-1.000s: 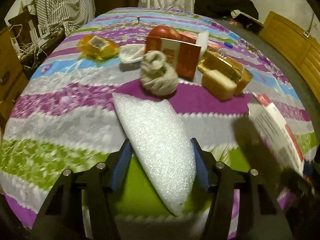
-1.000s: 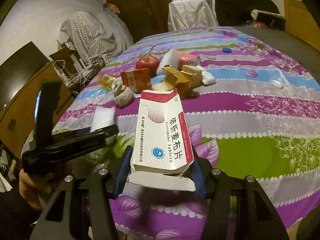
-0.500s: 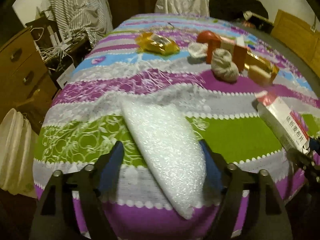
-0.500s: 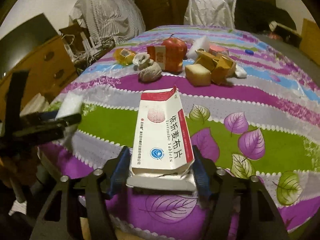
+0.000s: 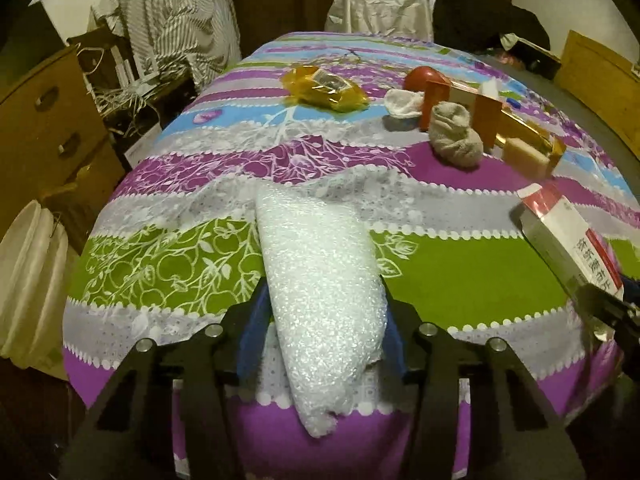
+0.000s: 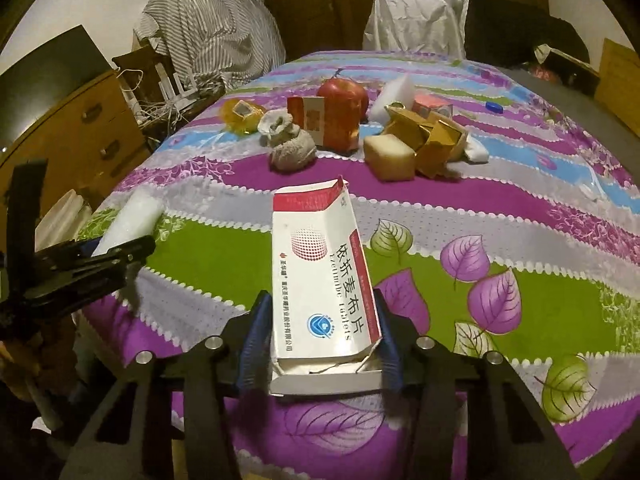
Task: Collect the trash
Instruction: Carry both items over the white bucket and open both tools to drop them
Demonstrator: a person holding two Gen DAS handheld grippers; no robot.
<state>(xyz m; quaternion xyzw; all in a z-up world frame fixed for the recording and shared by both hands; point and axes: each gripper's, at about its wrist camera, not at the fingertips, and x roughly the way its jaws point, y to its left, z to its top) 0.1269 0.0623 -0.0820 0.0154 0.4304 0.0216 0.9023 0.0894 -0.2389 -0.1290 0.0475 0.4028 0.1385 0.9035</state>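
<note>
In the left wrist view, the left gripper (image 5: 320,320) fills the bottom centre of the frame. Its jaws have just been closing, and now their blue pads (image 5: 252,332) press on both sides of a white foam sheet (image 5: 320,280), so the sheet is grasped. The sheet runs from the bottom centre up to the middle of the frame, above the near edge of the worktop (image 5: 160,264) with its striped cloth.

In the right wrist view, the right gripper (image 6: 320,336) stands at the bottom centre. Its jaws have also just been closing, and they now clamp a white and red box (image 6: 320,272) between them (the near flap of the box is torn open). The box points up toward the middle of the frame, over the near part of the cloth.

In the upper middle of the right view, other things lie in a group on the worktop: an apple (image 6: 344,94), an orange carton (image 6: 316,120) just in front of it, a grey sock (image 6: 292,152), a gold wrapper (image 6: 432,140), a beige block (image 6: 388,158) and a yellow bag (image 6: 240,114).

At the left edge of this view the left gripper shows from the side, with the foam sheet in it.
</note>
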